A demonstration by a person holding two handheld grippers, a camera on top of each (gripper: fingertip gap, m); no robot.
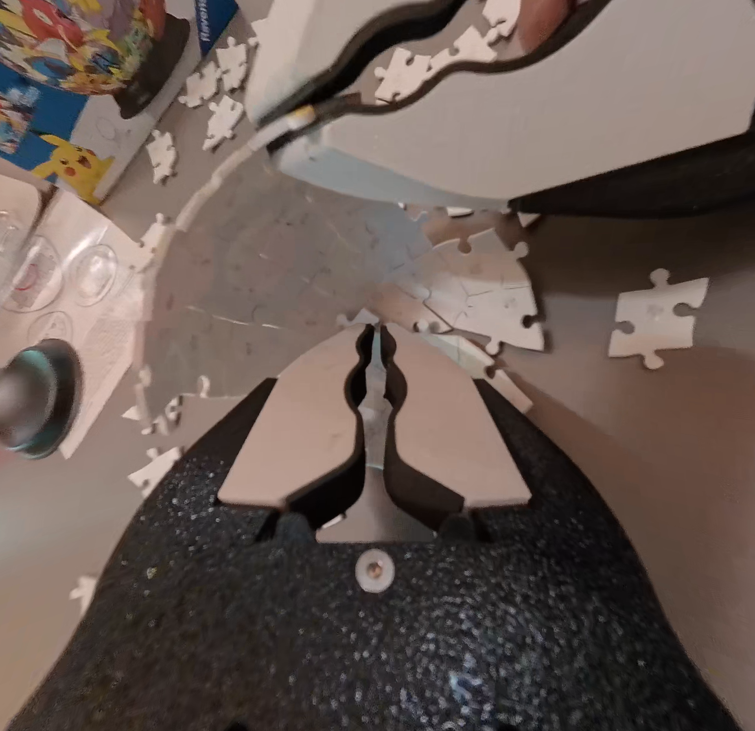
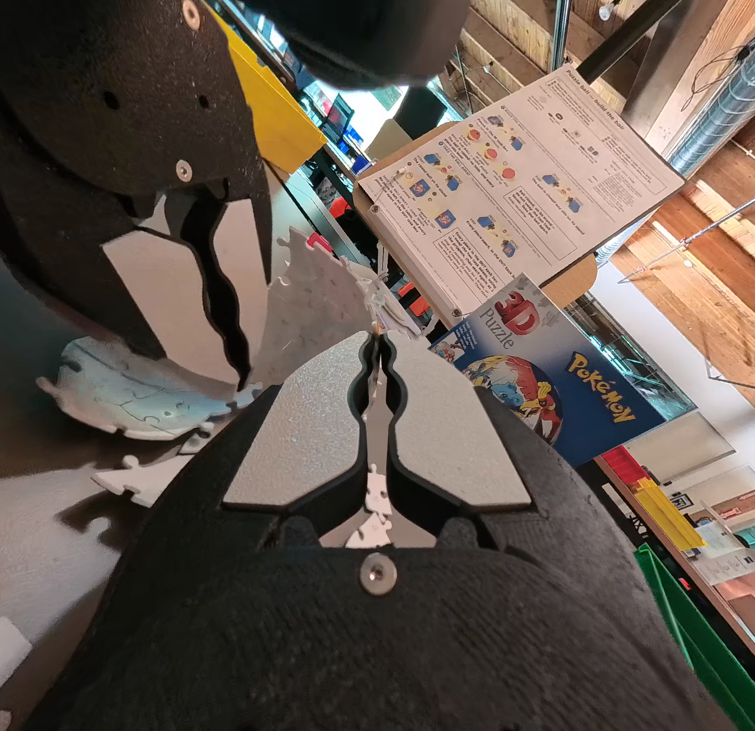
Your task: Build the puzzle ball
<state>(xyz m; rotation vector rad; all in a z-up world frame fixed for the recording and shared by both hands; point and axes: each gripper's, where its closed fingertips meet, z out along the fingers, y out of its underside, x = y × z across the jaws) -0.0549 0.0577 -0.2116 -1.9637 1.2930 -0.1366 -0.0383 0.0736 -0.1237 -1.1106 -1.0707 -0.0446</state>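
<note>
Half-built white curved plastic puzzle-ball shell [image 1: 286, 270], blank inner side showing, edges jagged with tabs. Loose white plastic puzzle pieces [image 1: 657, 319] lie flat around it on brown desk [image 1: 613, 486].

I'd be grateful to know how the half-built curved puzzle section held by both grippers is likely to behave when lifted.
The puzzle section looks thin and light, so lifting should take little force. Its seams are visible, so it may flex or pop apart if twisted. Both the left gripper and right gripper pinch only its edge, so it may sag.
</note>
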